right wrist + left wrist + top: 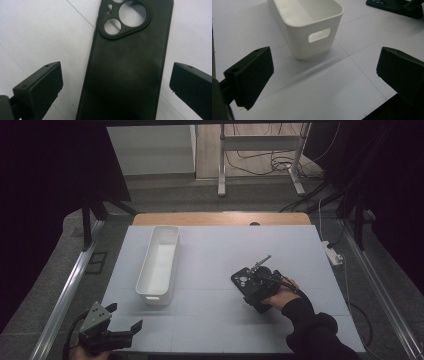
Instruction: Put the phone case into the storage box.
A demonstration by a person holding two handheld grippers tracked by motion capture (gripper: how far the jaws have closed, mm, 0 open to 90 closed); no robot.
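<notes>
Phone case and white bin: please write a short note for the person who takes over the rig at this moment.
Right tongs: open, jaws on either side of the black phone case, not closed on it.
Left tongs: open, holding nothing, near the table's front edge, facing the white bin.
The case lies flat on the table, right of the bin.
Done: approach to the case.
Left: grasp the case; probably it goes into the bin.

The phone case (127,70) looks like matt black rubbery plastic, smooth, with a faint dusty sheen. The white bin (309,27) is smooth plastic with a soft satin gloss. The table mat (225,270) is pale and matt, scored by thin seams; a strip of bare wood (220,218) shows behind it. The right gripper (117,90) has jaws of dull black plastic.
</notes>
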